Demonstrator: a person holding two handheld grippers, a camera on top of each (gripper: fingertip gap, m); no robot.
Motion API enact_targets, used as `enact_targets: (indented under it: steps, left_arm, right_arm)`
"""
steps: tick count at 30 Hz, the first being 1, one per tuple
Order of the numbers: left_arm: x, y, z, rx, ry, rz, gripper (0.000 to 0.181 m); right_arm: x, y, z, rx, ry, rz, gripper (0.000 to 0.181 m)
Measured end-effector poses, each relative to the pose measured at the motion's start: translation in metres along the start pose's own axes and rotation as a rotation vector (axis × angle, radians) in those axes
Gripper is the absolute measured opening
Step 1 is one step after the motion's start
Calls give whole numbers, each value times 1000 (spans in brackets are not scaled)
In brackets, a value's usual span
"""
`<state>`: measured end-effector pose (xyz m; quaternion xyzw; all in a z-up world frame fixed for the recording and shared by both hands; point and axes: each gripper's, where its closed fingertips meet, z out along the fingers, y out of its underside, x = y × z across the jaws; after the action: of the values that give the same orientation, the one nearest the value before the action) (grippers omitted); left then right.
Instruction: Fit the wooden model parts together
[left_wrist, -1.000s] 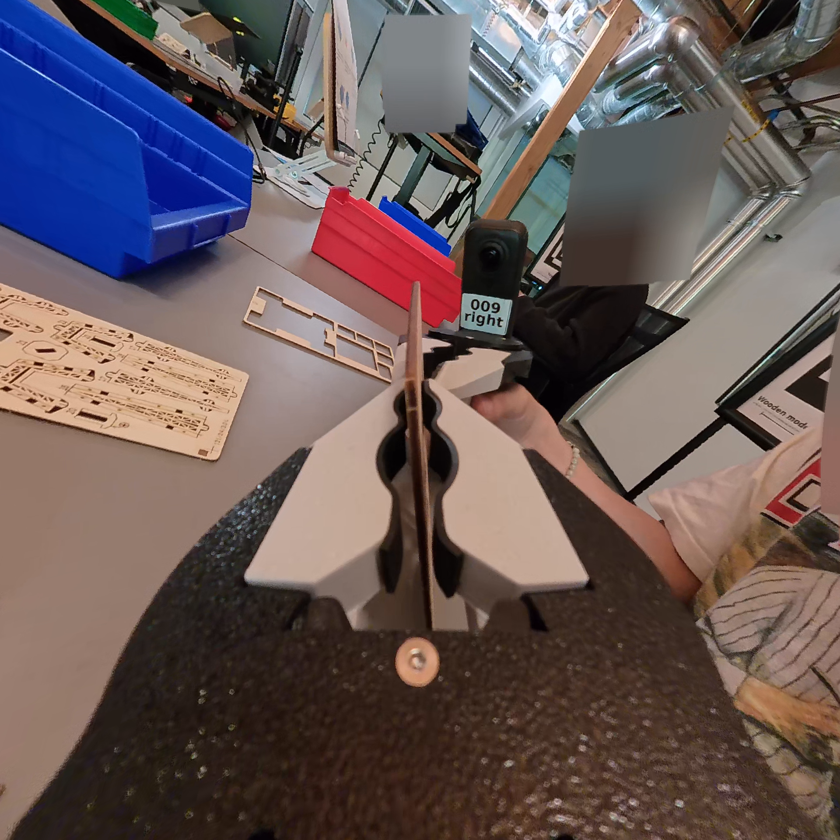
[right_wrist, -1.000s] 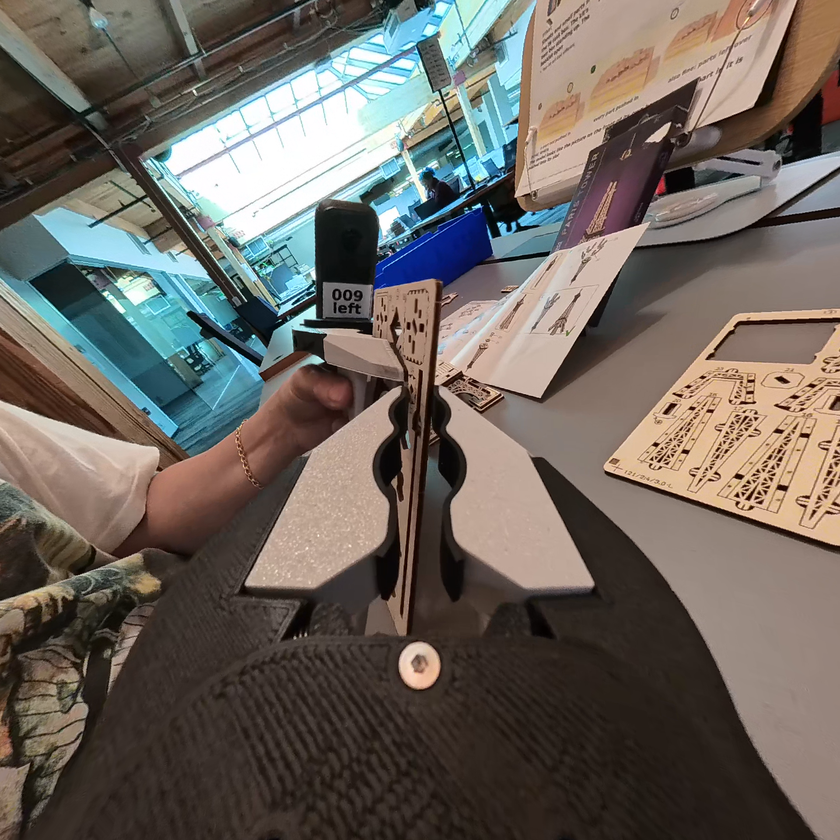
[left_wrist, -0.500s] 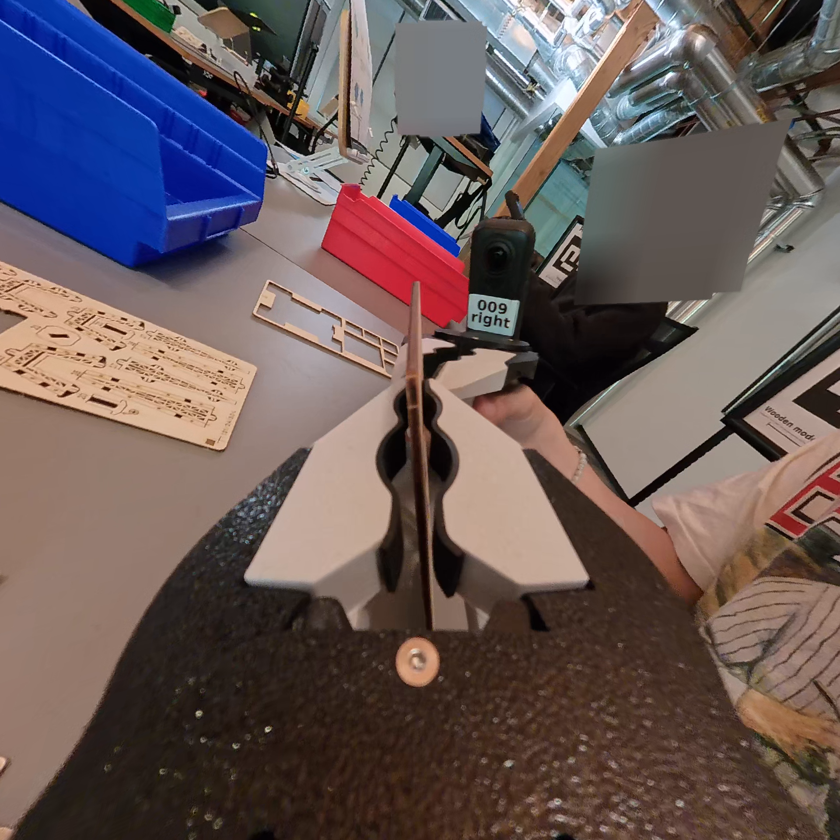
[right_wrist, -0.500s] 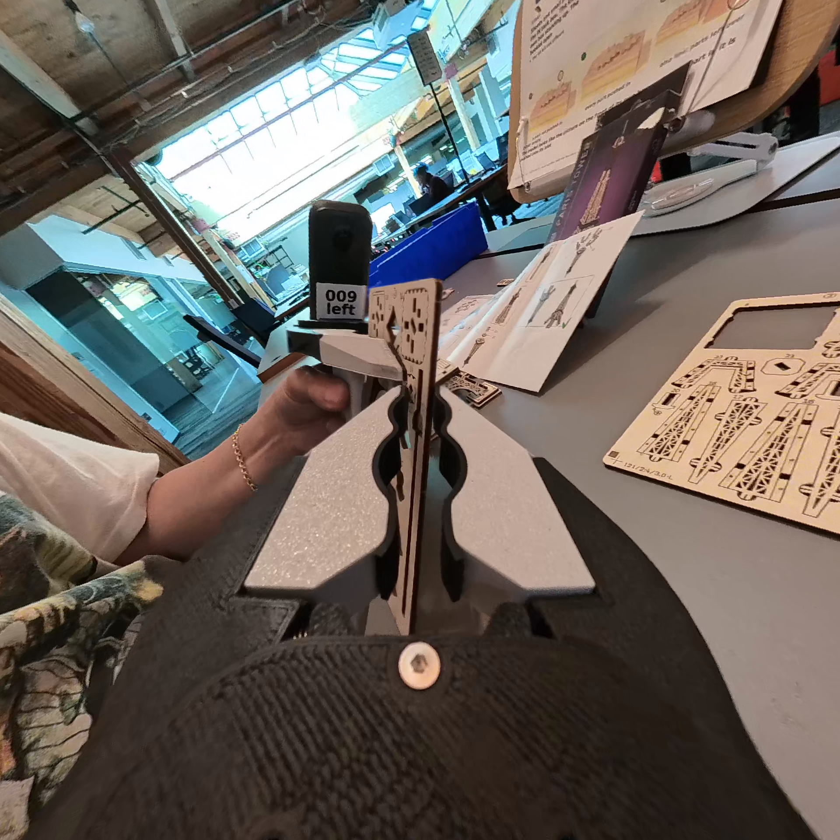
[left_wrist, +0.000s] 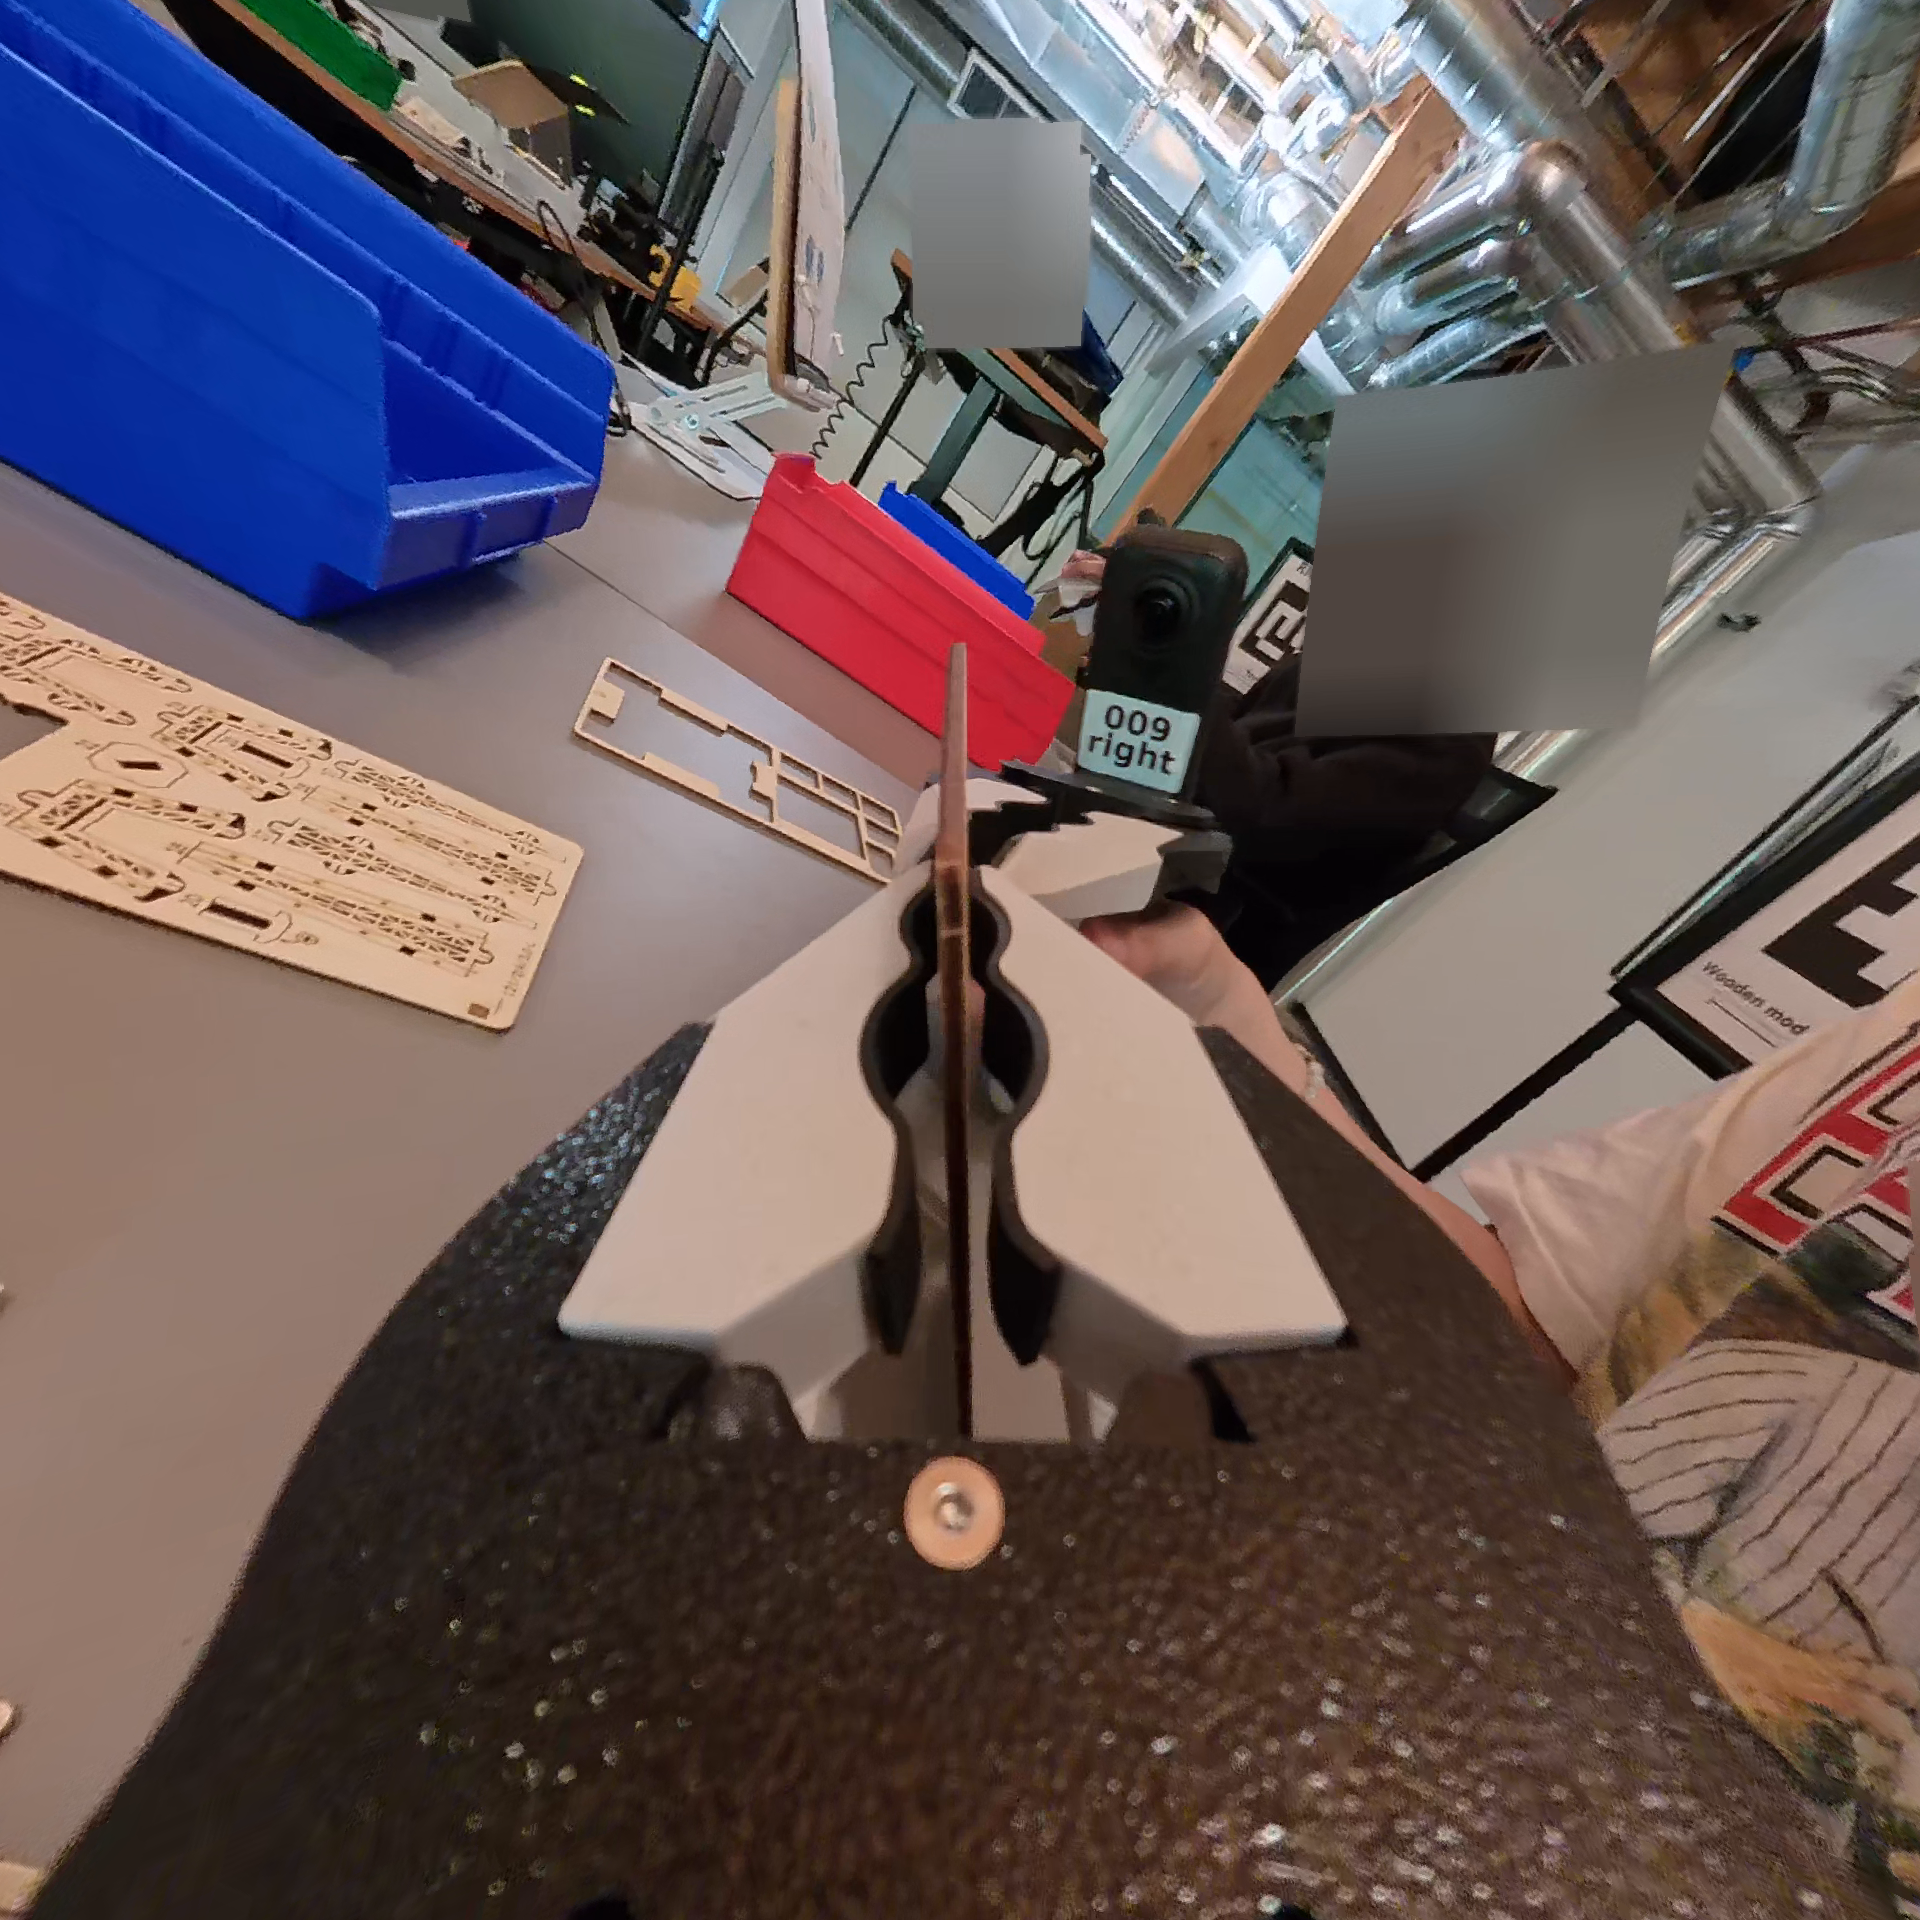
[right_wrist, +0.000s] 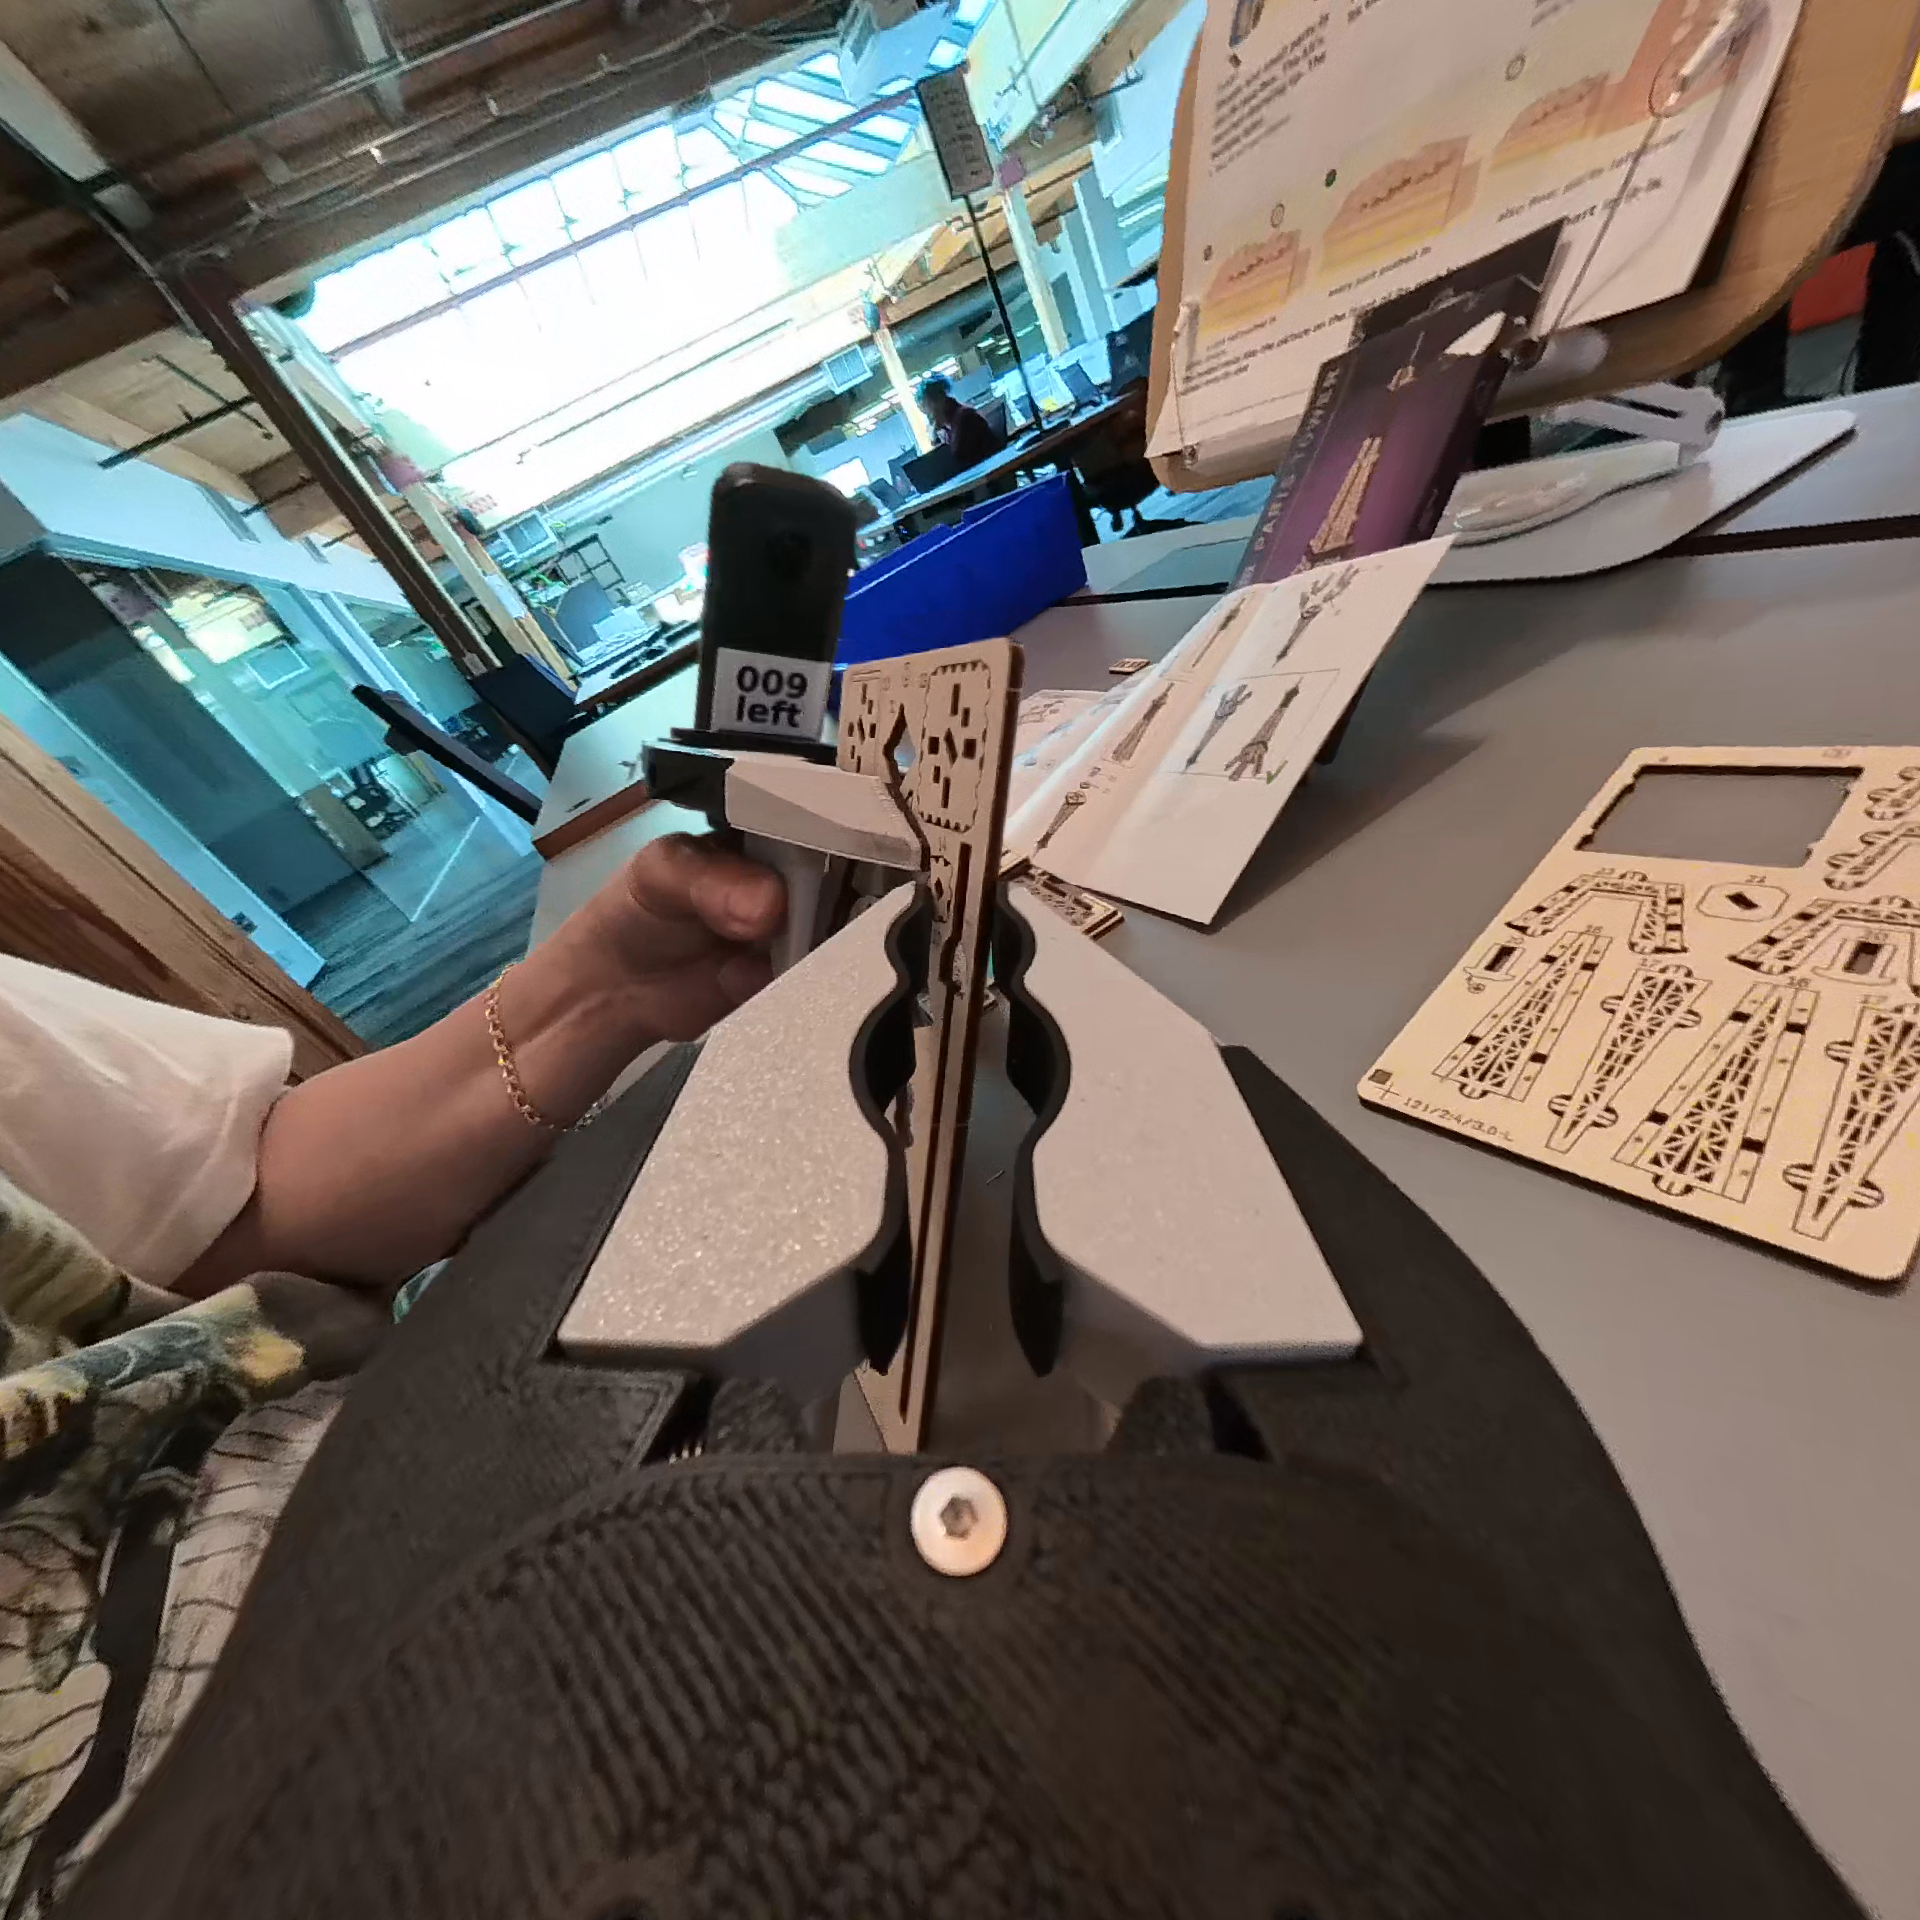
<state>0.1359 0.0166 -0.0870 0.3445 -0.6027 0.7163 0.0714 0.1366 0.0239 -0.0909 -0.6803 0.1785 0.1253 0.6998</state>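
Observation:
A thin wooden panel with laser-cut parts (right_wrist: 935, 748) stands upright and is held by both grippers above the table's near edge. In the left wrist view it shows edge-on (left_wrist: 954, 790) between the grey fingers (left_wrist: 769, 1122) of my left gripper (left_wrist: 954, 883), which is shut on it. My right gripper (right_wrist: 961, 904) is shut on the same panel from the opposite side. The left gripper also shows in the right wrist view (right_wrist: 831, 821), clamping the panel's far part, and the right gripper shows in the left wrist view (left_wrist: 1081, 842). A hand holds each gripper.
On the grey table lie a cut wooden parts sheet (left_wrist: 260, 831), (right_wrist: 1683, 1018) and an emptied frame (left_wrist: 727, 769). A blue bin (left_wrist: 260, 364) and a red bin (left_wrist: 883, 613) stand behind. An open instruction booklet (right_wrist: 1226, 748), a dark box (right_wrist: 1382, 436) and an instruction board (right_wrist: 1455, 156) stand farther off. Less than 4 cm separates the two grippers' tips.
Both grippers with the panel have shifted and tilted slightly relative to the table. Both stay clamped on the panel.

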Motion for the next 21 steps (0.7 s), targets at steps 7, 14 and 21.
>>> enact_targets:
  steps: [7, 14, 21]
  left_arm:
    - [1, -4, -2, 29, 0, 11, 0]
    - [-6, -6, -4, 60, -30, -2, 0]
    - [-8, -4, -2, 47, -55, 17, 0]
  right_arm:
    - [0, -3, 3, -7, 39, -44, 9]
    - [8, -7, 1, -35, 160, -117, 10]
    - [11, -4, 1, -72, 207, -149, 14]
